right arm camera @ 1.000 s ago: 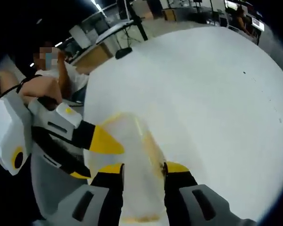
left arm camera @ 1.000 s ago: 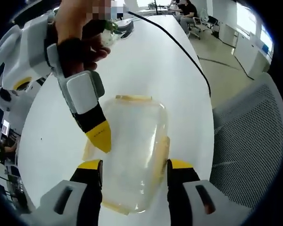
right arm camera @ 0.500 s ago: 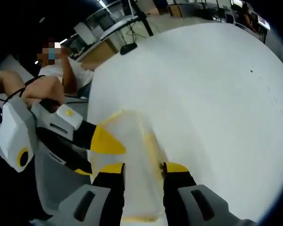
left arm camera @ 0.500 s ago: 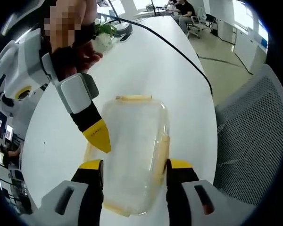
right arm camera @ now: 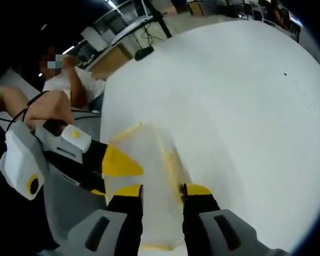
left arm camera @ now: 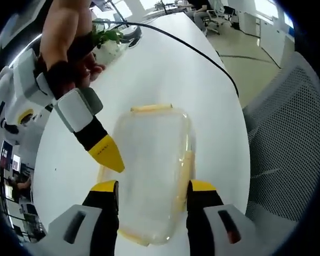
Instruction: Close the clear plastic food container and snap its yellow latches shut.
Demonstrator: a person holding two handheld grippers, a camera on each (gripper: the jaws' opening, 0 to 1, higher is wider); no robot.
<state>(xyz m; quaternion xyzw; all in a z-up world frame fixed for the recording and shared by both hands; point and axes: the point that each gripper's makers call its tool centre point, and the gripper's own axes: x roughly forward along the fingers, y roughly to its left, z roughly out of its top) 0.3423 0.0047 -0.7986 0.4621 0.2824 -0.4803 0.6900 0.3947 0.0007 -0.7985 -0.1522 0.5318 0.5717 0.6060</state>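
The clear plastic container (left arm camera: 149, 165) lies flat on the white table (left arm camera: 165, 69) with its lid on. Yellow latches show at its far end (left arm camera: 151, 108) and along its right side (left arm camera: 184, 173). My left gripper (left arm camera: 152, 188) is open, and its yellow-tipped jaws straddle the container's near end. My right gripper (left arm camera: 108, 154) comes in from the left, its yellow tip touching the container's left edge. In the right gripper view, the right gripper (right arm camera: 162, 191) stands over the container (right arm camera: 149, 170) with a narrow gap between its jaws. The left gripper (right arm camera: 111, 178) is at the container's left end.
A black cable (left arm camera: 202, 53) runs across the table's far half. A potted plant (left arm camera: 108, 37) stands at the far end, and a grey mesh chair (left arm camera: 282, 133) is beside the table's right edge. A seated person (right arm camera: 69, 85) is beyond the table (right arm camera: 245, 106).
Both cameras have shifted a little. The right gripper's jaws have drawn slightly closer together. The container has stayed where it was.
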